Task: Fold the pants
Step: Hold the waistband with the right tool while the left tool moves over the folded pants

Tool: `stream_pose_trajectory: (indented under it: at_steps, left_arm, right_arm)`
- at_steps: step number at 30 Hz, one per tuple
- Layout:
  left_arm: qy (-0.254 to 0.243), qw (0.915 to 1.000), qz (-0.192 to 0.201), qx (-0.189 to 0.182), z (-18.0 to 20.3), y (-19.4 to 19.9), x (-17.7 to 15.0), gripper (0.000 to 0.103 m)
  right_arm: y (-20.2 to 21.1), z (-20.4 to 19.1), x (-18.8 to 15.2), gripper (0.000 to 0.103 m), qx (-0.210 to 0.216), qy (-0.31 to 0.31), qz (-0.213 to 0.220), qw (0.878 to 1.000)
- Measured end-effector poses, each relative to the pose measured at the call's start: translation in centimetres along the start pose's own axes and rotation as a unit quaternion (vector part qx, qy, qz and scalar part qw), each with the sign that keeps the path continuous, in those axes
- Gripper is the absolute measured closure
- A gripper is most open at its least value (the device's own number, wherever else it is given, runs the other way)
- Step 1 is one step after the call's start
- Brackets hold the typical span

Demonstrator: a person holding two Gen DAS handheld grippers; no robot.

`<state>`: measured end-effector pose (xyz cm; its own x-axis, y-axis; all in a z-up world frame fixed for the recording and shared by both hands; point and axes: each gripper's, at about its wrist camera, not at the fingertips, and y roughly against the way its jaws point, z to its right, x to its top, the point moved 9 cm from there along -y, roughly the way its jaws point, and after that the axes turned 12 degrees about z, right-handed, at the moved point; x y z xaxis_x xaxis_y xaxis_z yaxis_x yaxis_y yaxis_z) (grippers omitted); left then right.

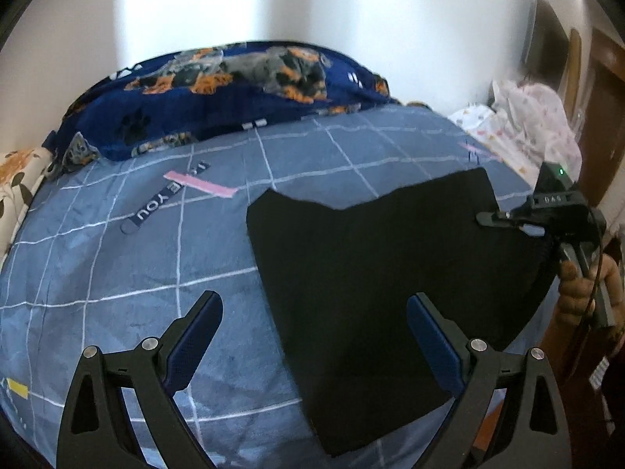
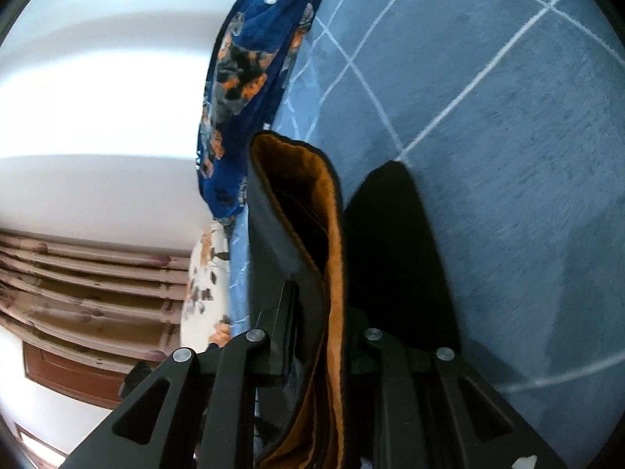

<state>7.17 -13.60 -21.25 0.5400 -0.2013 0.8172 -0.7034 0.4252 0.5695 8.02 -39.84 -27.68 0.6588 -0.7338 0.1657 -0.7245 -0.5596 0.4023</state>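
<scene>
Lying flat on the blue checked bed [image 1: 117,258], the black pants [image 1: 375,273] are pinched at their right edge by the right gripper [image 1: 488,219], its fingers clenched on the orange-lined fabric, while the left gripper [image 1: 312,336] hovers released above.

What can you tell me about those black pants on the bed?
The black pants lie folded into a flat, roughly rectangular slab on the blue checked bedcover, their far edge notched. The outside looks matte and dark; the right wrist view shows an orange fleecy lining at an opened hem. The right claw is shut on their right edge, lifting it, while the left claw hovers open above the near part.
</scene>
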Motion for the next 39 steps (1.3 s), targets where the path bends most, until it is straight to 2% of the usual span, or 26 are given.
stream_pose_trajectory:
  at_steps: [4, 8, 12, 15, 17, 18, 20, 23, 26, 28, 32, 34, 35, 36, 37, 39]
  left_arm:
    - [-0.002, 0.9997, -0.022, -0.003, 0.1, -1.0, -1.3, 0.008]
    - [-0.006, 0.9989, -0.047, -0.002, 0.2, -1.9, -2.9, 0.008]
    - [0.013, 0.9980, -0.060, -0.011, 0.0, -2.4, -3.5, 0.008]
    - [0.017, 0.9980, -0.059, -0.015, -0.1, -2.3, -3.5, 0.008]
    - [0.018, 0.9982, -0.054, -0.017, -0.2, -2.1, -3.3, 0.008]
    - [0.021, 0.9983, -0.052, -0.017, -0.3, -1.9, -3.3, 0.008]
    - [0.028, 0.9980, -0.052, -0.020, -0.4, -1.9, -3.2, 0.008]
    - [0.037, 0.9977, -0.052, -0.023, -0.7, -1.6, -3.2, 0.008]
    - [0.041, 0.9974, -0.054, -0.026, -0.8, -1.5, -3.2, 0.008]
    - [0.041, 0.9973, -0.055, -0.027, -0.9, -1.3, -3.2, 0.008]
    - [0.048, 0.9970, -0.052, -0.031, -1.0, -1.1, -3.1, 0.008]
    - [0.053, 0.9966, -0.054, -0.032, -1.0, -1.1, -3.2, 0.008]
    - [0.054, 0.9964, -0.056, -0.033, -1.0, -1.1, -3.3, 0.008]
    - [0.056, 0.9961, -0.059, -0.035, -1.0, -1.2, -3.5, 0.008]
    - [0.056, 0.9960, -0.061, -0.035, -0.9, -1.2, -3.6, 0.008]
    - [0.055, 0.9957, -0.066, -0.036, -0.9, -1.2, -3.7, 0.008]
  right_arm:
    - [-0.2, 1.0, 0.7, 0.085, 0.007, -0.001, 0.003, 1.000]
    - [0.8, 1.5, 2.1, 0.080, 0.008, -0.023, 0.032, 0.999]
    - [5.4, 1.4, 3.4, 0.077, -0.008, -0.020, 0.097, 0.995]
    - [9.4, -0.2, 2.1, 0.076, 0.028, -0.025, 0.113, 0.993]
    - [11.3, -2.3, 0.1, 0.068, 0.056, -0.010, 0.096, 0.994]
    - [11.7, -3.0, -1.2, 0.063, 0.053, 0.000, 0.081, 0.995]
    - [11.6, -3.2, -4.2, 0.062, 0.034, 0.006, 0.048, 0.998]
    - [10.9, -1.5, -6.3, 0.062, -0.007, -0.013, 0.037, 0.999]
    - [10.2, 0.6, -6.6, 0.062, -0.010, -0.048, 0.043, 0.998]
    - [9.6, 0.8, -6.3, 0.062, 0.006, -0.064, 0.052, 0.997]
    - [8.5, 1.1, -5.5, 0.062, -0.016, -0.070, 0.061, 0.996]
    - [7.8, 1.4, -5.3, 0.070, -0.041, -0.073, 0.061, 0.995]
    - [7.5, 1.7, -5.3, 0.086, -0.052, -0.077, 0.060, 0.994]
    - [7.5, 2.0, -5.4, 0.091, -0.065, -0.077, 0.059, 0.993]
    - [7.4, 2.2, -5.4, 0.091, -0.079, -0.073, 0.061, 0.992]
    - [7.9, 1.7, -5.4, 0.092, -0.079, -0.069, 0.078, 0.991]
